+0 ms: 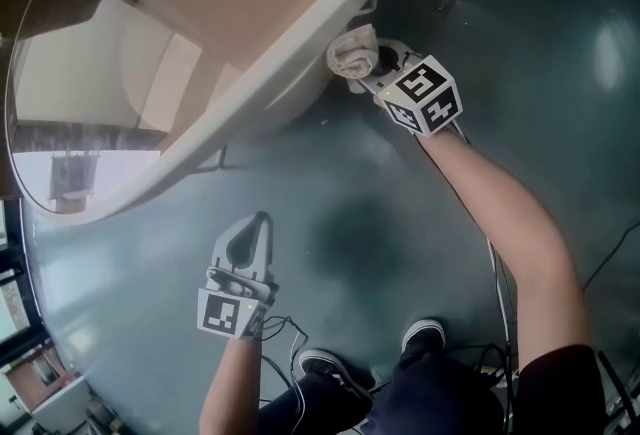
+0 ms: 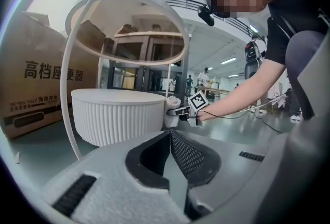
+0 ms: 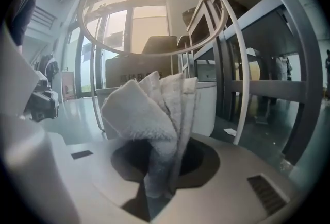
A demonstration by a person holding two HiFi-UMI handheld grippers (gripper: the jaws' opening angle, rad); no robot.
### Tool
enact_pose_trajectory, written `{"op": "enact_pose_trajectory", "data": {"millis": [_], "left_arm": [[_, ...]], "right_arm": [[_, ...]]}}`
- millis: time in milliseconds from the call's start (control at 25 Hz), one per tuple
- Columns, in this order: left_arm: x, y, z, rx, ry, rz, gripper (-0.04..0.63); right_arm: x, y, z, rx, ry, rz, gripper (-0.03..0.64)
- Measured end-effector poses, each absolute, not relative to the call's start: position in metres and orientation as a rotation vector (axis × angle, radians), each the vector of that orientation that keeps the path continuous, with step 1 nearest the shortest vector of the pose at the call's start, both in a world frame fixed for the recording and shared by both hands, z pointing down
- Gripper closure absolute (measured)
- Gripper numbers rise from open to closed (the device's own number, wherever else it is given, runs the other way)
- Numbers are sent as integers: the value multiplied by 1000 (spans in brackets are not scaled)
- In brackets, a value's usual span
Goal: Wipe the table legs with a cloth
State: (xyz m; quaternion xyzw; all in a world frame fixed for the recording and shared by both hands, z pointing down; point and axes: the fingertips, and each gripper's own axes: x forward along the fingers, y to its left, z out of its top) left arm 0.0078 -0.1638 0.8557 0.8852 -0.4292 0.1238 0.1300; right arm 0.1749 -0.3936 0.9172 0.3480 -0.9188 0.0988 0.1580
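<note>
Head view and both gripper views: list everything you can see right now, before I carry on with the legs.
table rim: one, white ring round a glass top, upper left of head view
table legs: at least two, thin, white, running down from the ring
ribbed base: one, white, under the top
cloth: one, off-white, bunched, close to the ribbed base
cardboard box: one, brown, printed, behind the table
floor: dark grey-green
cables: several, thin, near the shoes
shoes: two, black, white soles
left gripper: shut, empty
right gripper: shut on cloth
</note>
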Motion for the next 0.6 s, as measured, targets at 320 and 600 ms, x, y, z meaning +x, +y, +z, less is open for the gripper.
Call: {"op": "enact_pose_trajectory", "data": {"millis": [320, 600], "left_arm": [[-5, -160, 864, 2563, -1271, 381, 589], [-35, -179, 857, 2621, -1196, 514, 589]], "right_arm": [[211, -454, 923, 1222, -2508, 326, 534], [208, -401, 931, 1336, -2493, 672, 534]]}}
